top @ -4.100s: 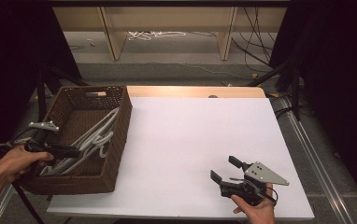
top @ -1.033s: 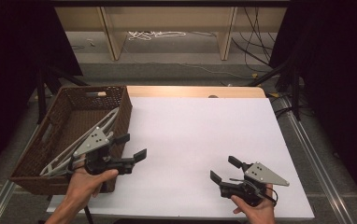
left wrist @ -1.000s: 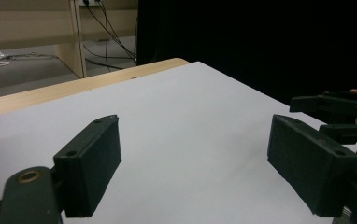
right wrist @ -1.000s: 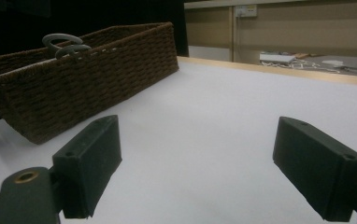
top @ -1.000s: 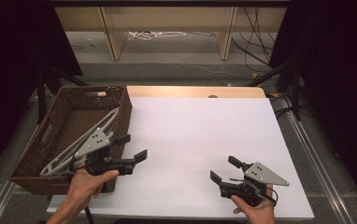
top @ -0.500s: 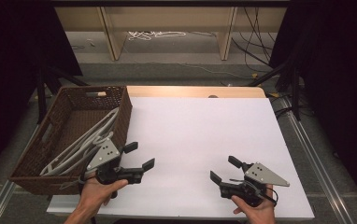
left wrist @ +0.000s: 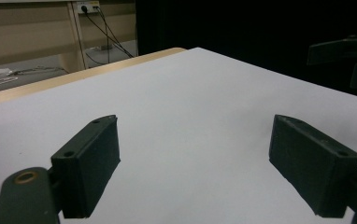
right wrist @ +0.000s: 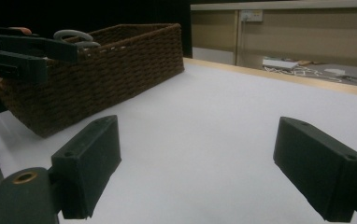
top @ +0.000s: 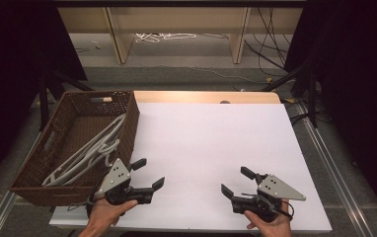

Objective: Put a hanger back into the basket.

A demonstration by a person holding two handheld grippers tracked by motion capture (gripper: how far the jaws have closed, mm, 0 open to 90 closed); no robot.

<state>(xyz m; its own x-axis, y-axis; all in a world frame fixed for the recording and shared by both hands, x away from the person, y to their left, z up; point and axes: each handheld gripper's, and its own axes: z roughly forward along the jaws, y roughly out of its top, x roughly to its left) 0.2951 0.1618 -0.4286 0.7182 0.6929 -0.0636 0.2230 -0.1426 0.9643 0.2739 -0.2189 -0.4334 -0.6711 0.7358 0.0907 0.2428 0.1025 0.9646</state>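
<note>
While both grippers, left gripper and right gripper, sit spread and empty at the frame's bottom, a hasty reach could snag the hangers in the basket.

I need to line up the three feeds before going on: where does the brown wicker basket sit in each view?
High view: the wicker basket stands at the table's left edge, grey hangers inside, just beyond the left gripper.
Left gripper view: it looks over the white table top between open jaws; I cannot place the basket here.
Right gripper view: the basket is upper left, behind the left gripper.
Shared landmark: the white table top.
</note>
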